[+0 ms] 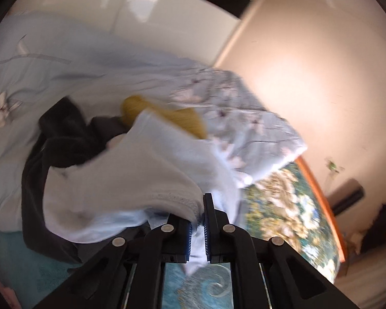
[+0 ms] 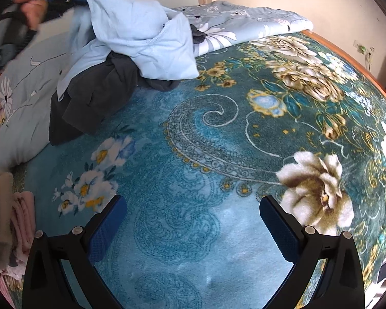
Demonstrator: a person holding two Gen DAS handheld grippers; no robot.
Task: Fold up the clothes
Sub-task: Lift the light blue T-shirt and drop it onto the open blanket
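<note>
The left gripper [image 1: 198, 228] has its jaws clamped on a pale blue shirt [image 2: 141, 36], lifted crumpled off the dark clothes [image 2: 95, 103] at ten o'clock on the bed [image 2: 193, 180]. The right gripper [image 2: 193, 221] hangs with jaws apart. No folds show yet.

Open teal blanket [image 2: 193, 231] ahead lies clear; clothes pile [image 2: 103, 97] and folded quilt [image 2: 244, 20] crowd its far side.

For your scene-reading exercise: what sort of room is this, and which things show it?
Most likely a bedroom: a teal floral blanket covers a bed, a pale floral quilt lies folded at its far edge, and loose clothes are piled there.
</note>
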